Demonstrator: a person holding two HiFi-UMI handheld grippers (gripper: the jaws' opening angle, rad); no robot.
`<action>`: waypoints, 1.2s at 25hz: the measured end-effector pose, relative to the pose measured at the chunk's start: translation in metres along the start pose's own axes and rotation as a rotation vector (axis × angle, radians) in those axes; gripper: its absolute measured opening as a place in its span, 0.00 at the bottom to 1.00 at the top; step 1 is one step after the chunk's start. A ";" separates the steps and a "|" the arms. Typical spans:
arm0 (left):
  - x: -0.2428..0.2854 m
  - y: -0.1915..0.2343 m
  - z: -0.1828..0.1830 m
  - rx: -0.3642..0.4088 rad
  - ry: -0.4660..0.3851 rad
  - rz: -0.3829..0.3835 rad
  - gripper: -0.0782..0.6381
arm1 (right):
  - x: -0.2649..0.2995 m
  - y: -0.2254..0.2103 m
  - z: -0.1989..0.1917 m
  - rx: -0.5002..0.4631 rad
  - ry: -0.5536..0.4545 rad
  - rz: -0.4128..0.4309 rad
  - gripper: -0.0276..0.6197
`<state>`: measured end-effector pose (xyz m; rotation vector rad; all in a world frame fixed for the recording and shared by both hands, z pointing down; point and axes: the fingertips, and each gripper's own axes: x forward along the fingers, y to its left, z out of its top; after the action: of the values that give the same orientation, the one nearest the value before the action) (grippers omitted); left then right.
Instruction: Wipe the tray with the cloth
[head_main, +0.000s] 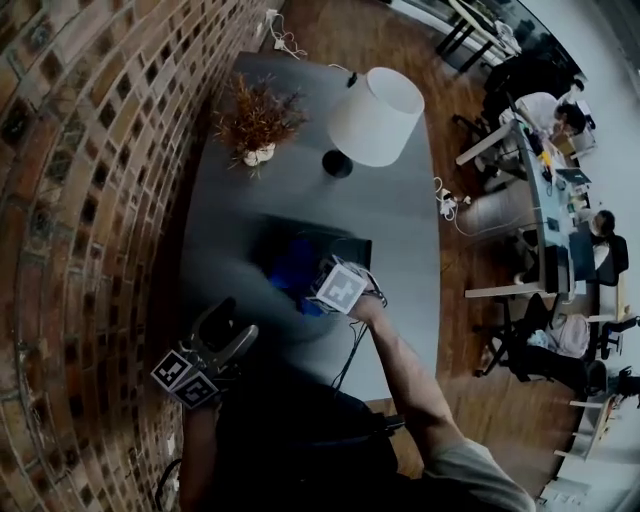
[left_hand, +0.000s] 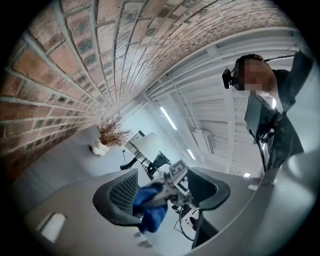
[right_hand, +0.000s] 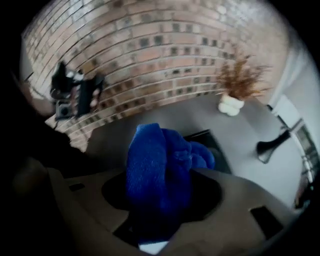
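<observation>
At the left, near the table's (head_main: 400, 215) close edge by the brick wall (head_main: 90, 200), the left gripper (head_main: 232, 325) is hovering roughly level. Its jaws are standing apart with nothing between them, and it is simply looking across at the work. Right of it and farther in, the dark tray (head_main: 345, 240) is lying flat on the grey table, with the blue cloth (head_main: 292, 265) sitting over its middle. The right gripper (right_hand: 162, 197) is the nearer tool by far. It is pointing steeply down onto the tray, its jaws closing partway on the bunched cloth, which is bulging out ahead of the fingertips toward the tray's far rim. Judging from this, the wipe depends on the cloth lying directly below and ahead of those jaws, so a sweep along the tray's long side should drag it across the surface. Whether the cloth is actually pressing on the tray is hard to make out. The head view is blurring there, the marker cube is covering the jaws, and in the right gripper view the cloth is hiding most of the tray.
</observation>
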<state>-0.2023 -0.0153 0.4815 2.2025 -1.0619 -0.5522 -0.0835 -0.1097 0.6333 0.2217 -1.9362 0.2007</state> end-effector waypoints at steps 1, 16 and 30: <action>0.001 0.000 0.000 0.002 -0.002 -0.001 0.52 | -0.006 -0.040 0.010 0.072 -0.059 -0.110 0.38; 0.010 -0.008 -0.008 0.014 0.053 -0.014 0.52 | 0.003 0.018 -0.012 0.171 -0.067 0.062 0.37; 0.026 -0.022 -0.020 0.012 0.096 -0.050 0.52 | 0.034 -0.055 0.025 0.232 -0.172 -0.123 0.37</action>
<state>-0.1628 -0.0185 0.4778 2.2473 -0.9650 -0.4586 -0.1048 -0.1711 0.6573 0.5252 -2.0611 0.3336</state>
